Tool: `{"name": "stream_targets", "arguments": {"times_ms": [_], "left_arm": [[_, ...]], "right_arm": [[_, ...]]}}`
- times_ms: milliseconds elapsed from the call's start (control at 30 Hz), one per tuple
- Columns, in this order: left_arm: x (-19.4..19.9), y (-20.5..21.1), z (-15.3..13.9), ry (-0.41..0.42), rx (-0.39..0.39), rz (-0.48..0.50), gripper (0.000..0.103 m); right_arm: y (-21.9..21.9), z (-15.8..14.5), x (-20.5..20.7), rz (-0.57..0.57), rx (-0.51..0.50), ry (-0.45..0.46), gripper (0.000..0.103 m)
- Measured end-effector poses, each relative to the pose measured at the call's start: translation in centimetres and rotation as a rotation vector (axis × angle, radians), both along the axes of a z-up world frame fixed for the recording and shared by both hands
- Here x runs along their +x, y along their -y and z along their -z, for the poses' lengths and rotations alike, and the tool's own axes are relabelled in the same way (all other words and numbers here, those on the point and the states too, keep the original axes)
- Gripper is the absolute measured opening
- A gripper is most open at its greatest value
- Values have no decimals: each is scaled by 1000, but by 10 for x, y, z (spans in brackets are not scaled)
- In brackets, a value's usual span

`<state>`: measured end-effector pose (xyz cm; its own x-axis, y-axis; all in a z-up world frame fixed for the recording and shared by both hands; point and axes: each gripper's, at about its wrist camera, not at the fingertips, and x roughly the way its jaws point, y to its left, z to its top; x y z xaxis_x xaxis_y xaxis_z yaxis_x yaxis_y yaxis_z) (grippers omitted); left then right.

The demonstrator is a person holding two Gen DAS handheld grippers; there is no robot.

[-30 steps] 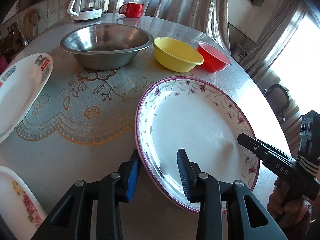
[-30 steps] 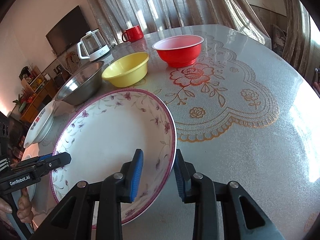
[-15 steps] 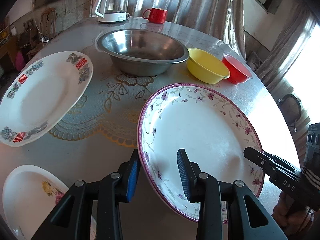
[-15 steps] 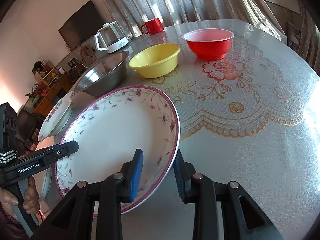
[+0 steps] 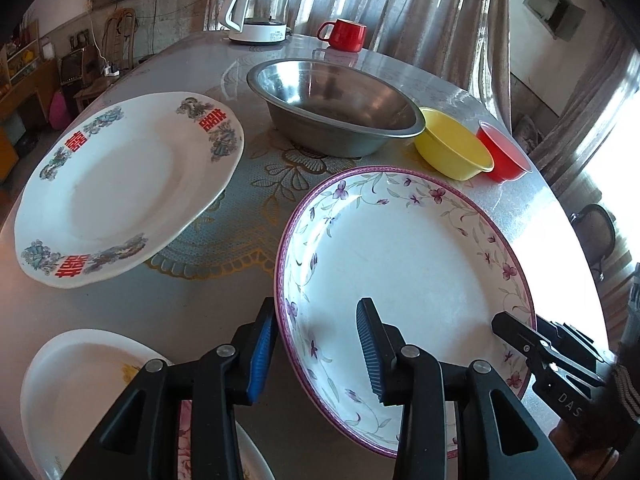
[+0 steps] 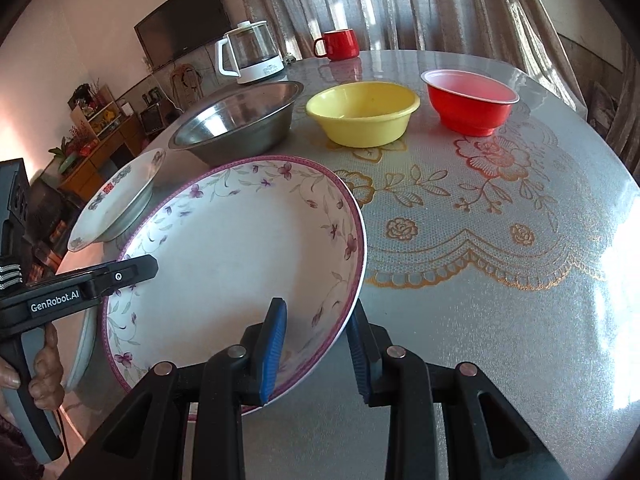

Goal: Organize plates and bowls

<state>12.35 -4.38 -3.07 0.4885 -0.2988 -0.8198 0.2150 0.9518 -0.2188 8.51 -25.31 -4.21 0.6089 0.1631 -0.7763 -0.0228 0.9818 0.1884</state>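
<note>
**Above the bench, 2 grippers carry 1 floral plate**

Above the bench [image 6: 500,280], the purple-rimmed floral plate [image 5: 400,264] is off the surface and tilted, held from 2 sides. At 6 o'clock in the left wrist view, the left gripper [image 5: 316,352] pinches the plate's near rim, 1 blue pad outside the rim and 1 on the white inside face. At 4 o'clock in that view the right gripper [image 5: 516,332] reaches in over the plate's edge. Seen from its own camera, the right gripper [image 6: 316,344] pinches the rim at 6 o'clock, again 1 pad on each side. Both pairs of jaws have just been opening a little, with the rim between them.

At 9 o'clock of the left wrist view sits a white plate with red characters [image 5: 128,188], its right edge overlapping the patterned mat. At 7 o'clock, partly hidden by the left gripper, lies a white plate with a pink flower [image 5: 92,392]. At 12 o'clock stands the steel bowl [image 5: 332,108]; beside it, toward 2 o'clock, are the yellow bowl [image 5: 452,148] and then the red bowl [image 5: 504,156], the 3 in a row. A hand [image 6: 44,368] grips the left gripper's handle at 8 o'clock in the right wrist view.
</note>
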Motion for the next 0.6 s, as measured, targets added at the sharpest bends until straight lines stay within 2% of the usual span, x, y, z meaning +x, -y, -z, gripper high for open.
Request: {"name": "stream_targets", "arguments": {"times_ms": [167, 333, 500, 600], "left_arm": [[-8, -1, -1, 24, 7, 5, 41], [-18, 2, -2, 55, 51, 12, 42], [-20, -7, -7, 54, 8, 14, 42], [-24, -16, -14, 67, -15, 2, 45]], "right_arm": [[-2, 0, -2, 2, -18, 0, 32], [-6, 0, -7, -28, -25, -5, 32], [-8, -1, -8, -31, -28, -22, 32], [-6, -2, -8, -39, 8, -46, 32]]}}
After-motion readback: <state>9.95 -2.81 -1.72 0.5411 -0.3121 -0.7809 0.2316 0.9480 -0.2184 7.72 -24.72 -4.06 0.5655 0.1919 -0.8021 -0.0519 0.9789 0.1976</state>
